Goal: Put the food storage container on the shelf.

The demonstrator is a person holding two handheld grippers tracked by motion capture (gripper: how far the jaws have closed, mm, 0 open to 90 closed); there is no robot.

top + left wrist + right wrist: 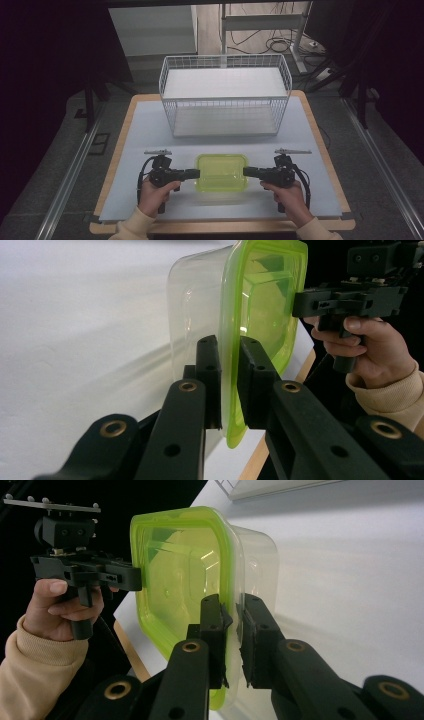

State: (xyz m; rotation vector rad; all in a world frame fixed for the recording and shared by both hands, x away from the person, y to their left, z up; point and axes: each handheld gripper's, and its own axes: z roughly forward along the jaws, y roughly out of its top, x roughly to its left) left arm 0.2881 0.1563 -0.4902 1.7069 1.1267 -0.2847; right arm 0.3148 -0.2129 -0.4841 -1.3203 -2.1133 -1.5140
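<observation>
Lime-green plastic marks the piece of work: a clear container with a green lid (221,172) sits low in the middle of the high view, on the pale mat (145,135), well short of the white wire basket (224,95) that stands in the upper middle of the frame. At its left edge the left gripper (196,173) is clamped on the lid's rim; the left gripper view shows one black jaw on each face of that green edge (229,390), pressed tight. At its right edge the right gripper (246,172) does the same, and in the right gripper view its jaws pinch the rim (231,630) between them. A hand (154,196) at lower left and a hand (290,196) at lower right hold the tools.

As I judge it, the two-sided grasp is made and little else. Whether the container has left the mat I cannot tell. Carrying it up the frame and lowering it into the basket appears to remain.
</observation>
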